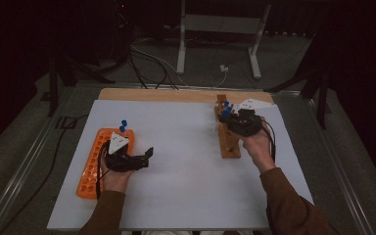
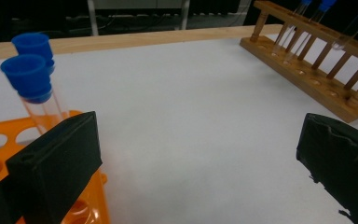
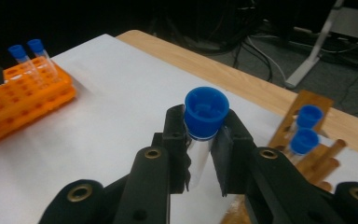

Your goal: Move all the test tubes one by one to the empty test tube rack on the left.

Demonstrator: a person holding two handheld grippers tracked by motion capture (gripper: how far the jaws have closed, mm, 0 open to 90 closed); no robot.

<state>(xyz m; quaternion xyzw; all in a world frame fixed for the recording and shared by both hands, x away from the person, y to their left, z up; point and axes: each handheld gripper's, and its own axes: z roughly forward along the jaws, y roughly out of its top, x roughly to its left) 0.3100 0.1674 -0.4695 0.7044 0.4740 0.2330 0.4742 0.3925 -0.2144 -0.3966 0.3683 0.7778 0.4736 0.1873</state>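
An orange tube rack lies at the table's left with two blue-capped test tubes standing at its far end; they show close in the left gripper view. My left gripper rests beside the rack, open, nothing between its jaws. A wooden rack stands at the right, holding two blue-capped tubes. My right gripper hovers over the wooden rack, shut on a clear test tube with a blue cap, held upright just below the cap.
The white table sheet spreads between the two racks. A wooden table edge runs along the back. Cables and a metal stand lie on the floor beyond.
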